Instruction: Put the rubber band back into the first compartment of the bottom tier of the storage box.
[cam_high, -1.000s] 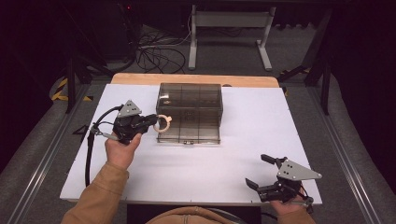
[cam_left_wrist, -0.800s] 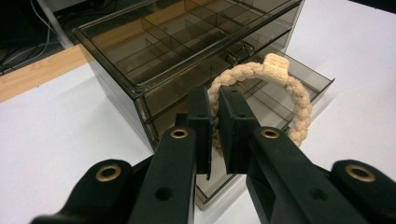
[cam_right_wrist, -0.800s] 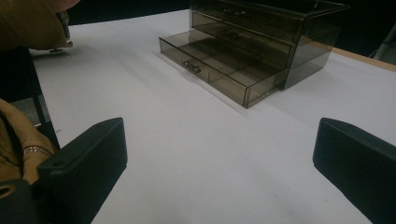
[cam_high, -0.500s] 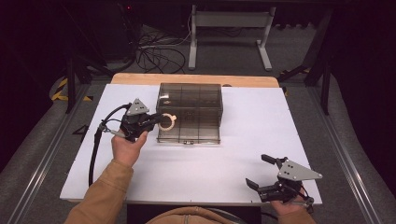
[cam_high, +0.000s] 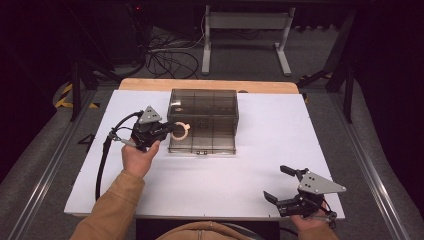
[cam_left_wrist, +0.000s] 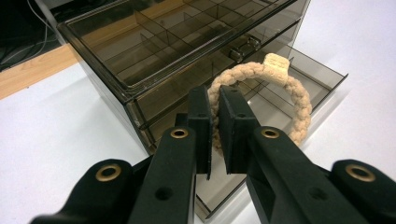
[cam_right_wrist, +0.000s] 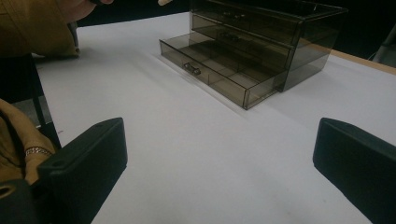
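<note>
A: So, we've got the rope ring (cam_left_wrist: 275, 95) pinched in the left gripper (cam_left_wrist: 215, 100), jaws clamped tight on the near side of the braid. Ring hangs in the air over the open bottom drawer (cam_left_wrist: 322, 79), touching nothing else as far as we can see.

B: Agreed. From the high view the ring (cam_high: 181, 131) sits at the left front corner of the smoked drawer box (cam_high: 203, 120), left gripper (cam_high: 170, 129) just beside the box's left wall.

A: Which compartment is under it?

B: We can't tell; the dividers blur through the tinted plastic.

A: Right gripper (cam_high: 276, 184)?

B: Jaws spread wide, nothing between them. It's at the front right edge of the white table (cam_high: 260, 145), well apart from the box. Its own view looks across bare tabletop at the drawer (cam_right_wrist: 215, 74), pulled out, handle facing us.
</note>
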